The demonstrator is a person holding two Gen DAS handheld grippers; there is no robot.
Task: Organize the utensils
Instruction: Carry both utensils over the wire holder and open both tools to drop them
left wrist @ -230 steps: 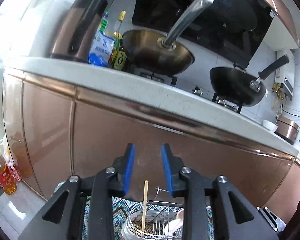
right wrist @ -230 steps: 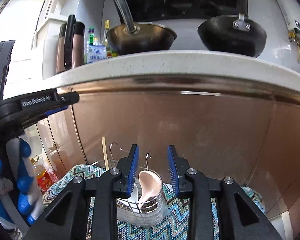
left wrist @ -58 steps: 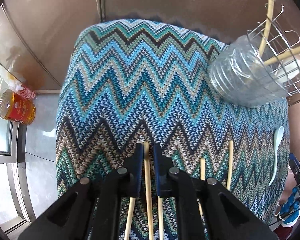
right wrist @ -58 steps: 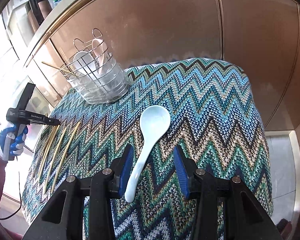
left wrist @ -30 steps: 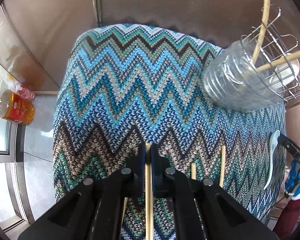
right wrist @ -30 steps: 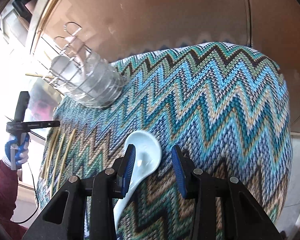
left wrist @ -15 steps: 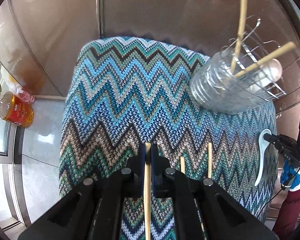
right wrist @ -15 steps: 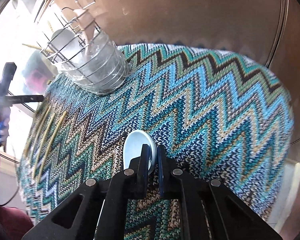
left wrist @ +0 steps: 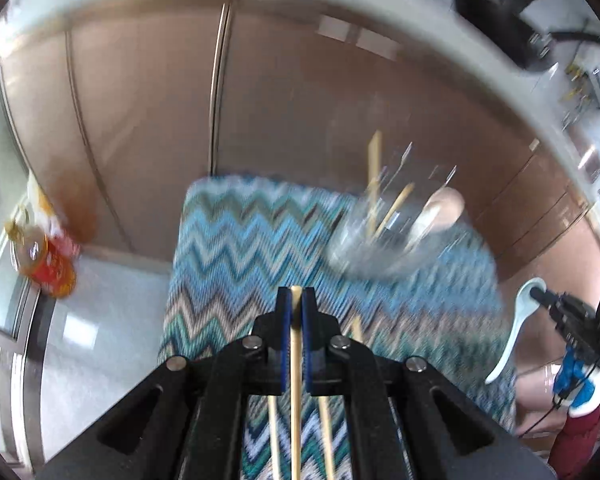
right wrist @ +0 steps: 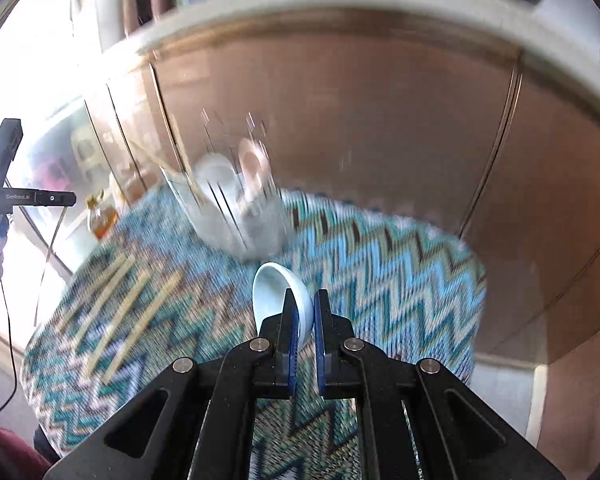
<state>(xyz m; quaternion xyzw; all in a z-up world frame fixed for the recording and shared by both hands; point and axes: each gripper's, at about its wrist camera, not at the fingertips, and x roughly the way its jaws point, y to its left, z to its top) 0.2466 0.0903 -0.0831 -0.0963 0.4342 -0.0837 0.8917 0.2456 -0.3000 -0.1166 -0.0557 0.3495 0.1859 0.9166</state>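
My left gripper [left wrist: 296, 300] is shut on a wooden chopstick [left wrist: 295, 380] and holds it lifted above the zigzag cloth [left wrist: 240, 248]. My right gripper [right wrist: 304, 304] is shut on a white ceramic spoon [right wrist: 278, 286], lifted off the cloth; the spoon also shows in the left wrist view [left wrist: 516, 332]. The wire utensil holder [left wrist: 380, 236] stands at the cloth's far side with chopsticks and spoons in it; it also shows in the right wrist view [right wrist: 236, 208]. Several chopsticks [right wrist: 124, 312] lie on the cloth to the left.
Copper cabinet doors [left wrist: 292, 112] stand close behind the cloth-covered table. An oil bottle [left wrist: 44, 260] stands on the floor at the left. The white countertop edge [right wrist: 340, 4] runs above. Both views are motion-blurred.
Both grippers have risen and tilted up from the cloth, the left one carrying its chopstick, the right one carrying the white spoon.
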